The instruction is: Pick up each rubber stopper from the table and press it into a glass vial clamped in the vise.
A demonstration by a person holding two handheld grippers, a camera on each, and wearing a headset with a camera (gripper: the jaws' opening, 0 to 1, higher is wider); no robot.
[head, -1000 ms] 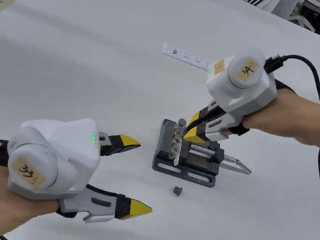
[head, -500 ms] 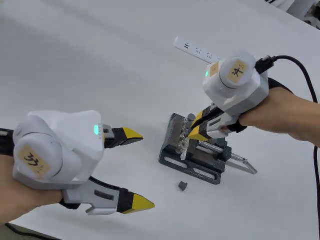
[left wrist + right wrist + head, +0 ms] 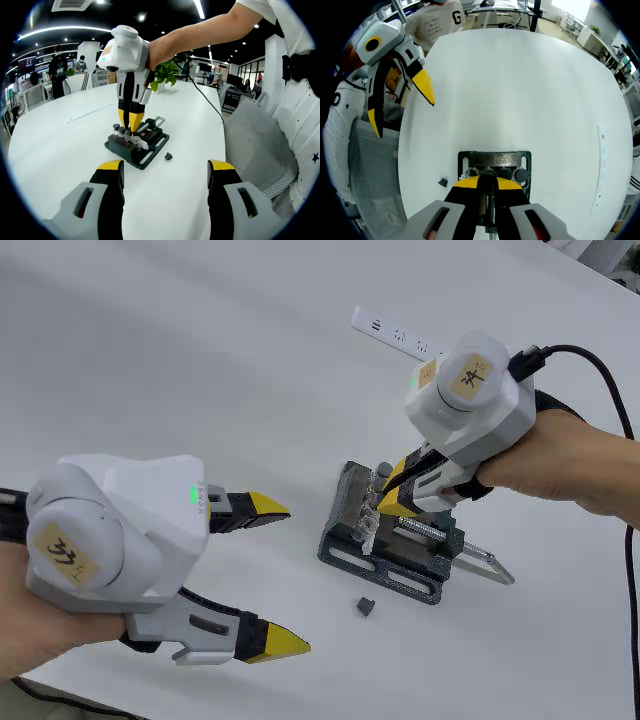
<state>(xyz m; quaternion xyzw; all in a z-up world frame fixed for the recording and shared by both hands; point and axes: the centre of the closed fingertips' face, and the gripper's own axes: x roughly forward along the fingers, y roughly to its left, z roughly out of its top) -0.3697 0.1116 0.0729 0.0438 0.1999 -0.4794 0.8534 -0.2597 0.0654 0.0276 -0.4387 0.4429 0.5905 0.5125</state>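
Note:
A dark vise [image 3: 388,558] stands on the white table and clamps a row of glass vials [image 3: 368,525]. Two of them carry grey stoppers [image 3: 521,175]. My right gripper [image 3: 388,492] points down onto the vials, its yellow tips shut on a dark rubber stopper [image 3: 487,174] at a vial's mouth. From the left gripper view, the right gripper [image 3: 129,120] stands upright over the vise [image 3: 136,145]. A loose rubber stopper [image 3: 366,607] lies on the table just in front of the vise. My left gripper [image 3: 280,575] hovers open to the left, holding nothing.
A white power strip [image 3: 396,336] lies behind the vise, and a black cable [image 3: 600,380] runs from the right gripper. The vise's screw handle [image 3: 480,562] sticks out to the right. The table's near edge is at the lower left.
My right gripper has come down and in, from beside the vials to on top of them. The left gripper has stayed open in about the same place.

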